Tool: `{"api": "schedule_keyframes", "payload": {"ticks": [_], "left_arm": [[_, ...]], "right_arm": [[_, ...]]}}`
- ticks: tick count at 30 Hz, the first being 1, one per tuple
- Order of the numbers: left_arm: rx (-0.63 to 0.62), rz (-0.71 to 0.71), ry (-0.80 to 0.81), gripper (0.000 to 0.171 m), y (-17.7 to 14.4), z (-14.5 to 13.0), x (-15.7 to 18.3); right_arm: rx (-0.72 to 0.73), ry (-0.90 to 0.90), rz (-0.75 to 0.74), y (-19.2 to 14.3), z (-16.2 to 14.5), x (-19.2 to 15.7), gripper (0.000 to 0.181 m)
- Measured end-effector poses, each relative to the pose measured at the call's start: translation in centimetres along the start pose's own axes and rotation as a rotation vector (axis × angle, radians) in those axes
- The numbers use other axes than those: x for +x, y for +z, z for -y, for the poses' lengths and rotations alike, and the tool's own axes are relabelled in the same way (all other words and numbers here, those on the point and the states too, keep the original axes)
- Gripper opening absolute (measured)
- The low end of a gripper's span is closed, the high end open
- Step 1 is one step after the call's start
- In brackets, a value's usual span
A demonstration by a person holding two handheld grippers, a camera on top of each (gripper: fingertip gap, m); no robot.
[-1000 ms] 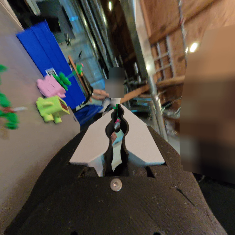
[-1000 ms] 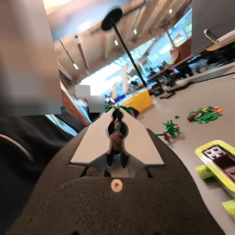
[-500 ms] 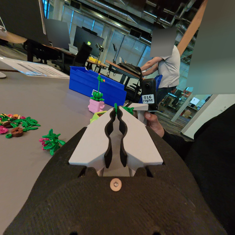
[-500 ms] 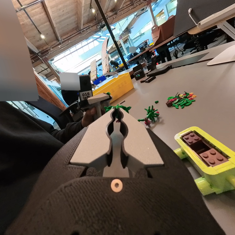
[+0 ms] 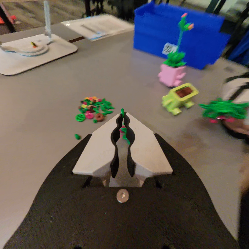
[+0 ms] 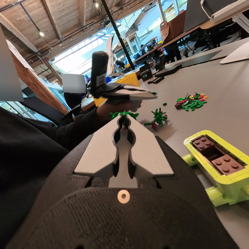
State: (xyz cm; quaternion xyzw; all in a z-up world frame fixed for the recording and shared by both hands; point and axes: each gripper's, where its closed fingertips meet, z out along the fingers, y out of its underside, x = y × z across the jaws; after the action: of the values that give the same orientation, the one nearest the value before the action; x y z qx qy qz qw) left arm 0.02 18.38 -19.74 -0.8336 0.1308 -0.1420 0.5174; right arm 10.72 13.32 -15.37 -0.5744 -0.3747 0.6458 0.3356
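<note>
My left gripper point(image 5: 122, 114) is shut on a small green piece point(image 5: 122, 111) and holds it above the grey table point(image 5: 53, 101). It sits just short of a pile of loose green, pink and brown pieces point(image 5: 94, 107). My right gripper point(image 6: 124, 116) is shut on a green leafy sprig point(image 6: 132, 114), which also shows at the right of the left wrist view point(image 5: 223, 110). The left gripper shows in the right wrist view point(image 6: 153, 94), held above a green plant with red buds point(image 6: 159, 117) lying on the table. A lime pot with brown bricks point(image 6: 215, 159) stands right of my right gripper.
A pink pot with a tall green stem point(image 5: 172, 75) stands behind the lime pot point(image 5: 180, 98), with a blue bin point(image 5: 175, 33) beyond it. A white stand base point(image 5: 33, 56) lies far left. A lone green piece point(image 5: 77, 136) lies near. A yellow bin point(image 6: 129, 79) and black devices point(image 6: 146, 74) sit far off. Some 12 centimeters of space lies between my two pairs of fingers.
My left gripper has swung down and left, from facing the room to facing the table and the pile, still shut on the green piece. My right gripper has barely moved.
</note>
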Motion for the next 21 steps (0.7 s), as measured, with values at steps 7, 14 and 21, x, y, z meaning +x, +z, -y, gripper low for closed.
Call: {"api": "schedule_keyframes", "payload": {"ticks": [7, 14, 21], "left_arm": [[-0.293, -0.002, -0.051, 0.0, 5.7, -2.5, -4.4], [-0.106, -0.018, -0.03, 0.033, 3.9, -0.7, -2.1], [0.31, -0.258, 0.361, 0.014, -3.8, 4.7, 8.8]], "right_arm": [[-0.015, -0.036, -0.029, 0.1, -0.2, 0.1, 0.0], [0.004, -0.027, -0.037, -0.3, 0.0, 0.1, 0.0], [0.017, 0.067, 0.009, -0.6, 0.2, 0.4, 0.0]]}}
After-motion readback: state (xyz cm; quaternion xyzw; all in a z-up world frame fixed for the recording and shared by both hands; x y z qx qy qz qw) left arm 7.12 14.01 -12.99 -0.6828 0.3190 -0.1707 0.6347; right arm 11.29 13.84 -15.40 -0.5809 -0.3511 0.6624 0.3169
